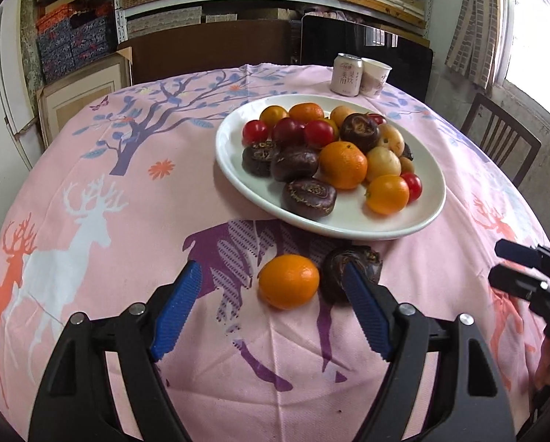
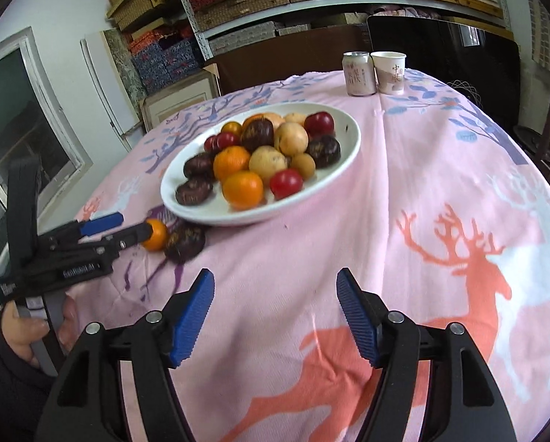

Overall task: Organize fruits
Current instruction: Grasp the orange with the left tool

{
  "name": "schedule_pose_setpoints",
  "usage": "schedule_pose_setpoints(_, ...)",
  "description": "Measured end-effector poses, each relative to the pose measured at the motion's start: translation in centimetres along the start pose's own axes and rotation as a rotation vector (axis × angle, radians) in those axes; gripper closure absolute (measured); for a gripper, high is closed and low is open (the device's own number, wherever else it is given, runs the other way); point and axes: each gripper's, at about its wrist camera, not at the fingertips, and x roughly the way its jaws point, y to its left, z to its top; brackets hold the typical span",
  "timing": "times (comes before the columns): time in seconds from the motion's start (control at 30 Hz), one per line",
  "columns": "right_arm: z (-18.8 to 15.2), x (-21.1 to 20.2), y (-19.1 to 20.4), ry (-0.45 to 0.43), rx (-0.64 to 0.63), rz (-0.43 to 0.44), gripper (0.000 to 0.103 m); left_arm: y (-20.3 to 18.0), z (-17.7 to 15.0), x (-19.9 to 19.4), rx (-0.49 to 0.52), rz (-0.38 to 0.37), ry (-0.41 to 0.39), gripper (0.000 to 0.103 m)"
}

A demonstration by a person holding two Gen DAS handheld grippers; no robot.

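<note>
The left hand-held gripper's [image 1: 273,281] right finger [image 1: 367,313] covers part of the dark fruit [image 1: 363,258] on the table. The right hand-held gripper [image 1: 510,269] is cut off at the picture's edge. Plate fruit [image 2: 243,188] looks blurred from the right wrist. Can [image 1: 346,73] lettering is too small to read.

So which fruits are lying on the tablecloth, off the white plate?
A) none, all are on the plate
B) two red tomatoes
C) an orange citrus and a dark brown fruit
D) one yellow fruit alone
C: an orange citrus and a dark brown fruit lie side by side on the tablecloth just in front of the white plate, between the open fingers of the left gripper.
</note>
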Motion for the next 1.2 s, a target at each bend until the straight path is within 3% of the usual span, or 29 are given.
schedule_pose_setpoints(0.07,-0.6,0.3,0.0,0.008,-0.012,-0.034,0.033,-0.1,-0.1,0.1,0.002,0.002,0.001,0.026)
schedule_pose_setpoints(0.3,-1.0,1.0,-0.6,0.048,0.017,-0.021,0.033,0.2,0.0,1.3,-0.021,0.02,0.012,0.026)
schedule_pose_setpoints(0.47,-1.0,1.2,-0.7,0.062,0.026,-0.009,0.033,0.3,0.0,1.5,-0.027,0.017,0.004,0.039)
schedule_pose_setpoints(0.53,-1.0,1.2,-0.7,0.066,0.028,-0.007,0.034,-0.3,-0.1,1.5,0.0,0.019,0.004,0.05)
schedule_pose_setpoints(0.73,-1.0,1.5,-0.8,0.077,0.032,-0.002,0.033,-0.2,-0.1,2.8,-0.002,0.003,0.062,0.05)
schedule_pose_setpoints(0.97,-1.0,1.6,-0.7,0.081,0.035,0.004,0.033,0.1,0.1,3.3,-0.012,-0.012,0.067,0.049)
schedule_pose_setpoints(1.07,-1.0,1.6,-0.8,0.08,0.038,0.007,0.033,-0.2,0.0,3.1,0.003,-0.026,0.053,0.064)
schedule_pose_setpoints(1.2,-1.0,1.6,-0.8,0.08,0.039,0.007,0.033,-0.7,-0.1,2.6,0.019,-0.024,0.038,0.066)
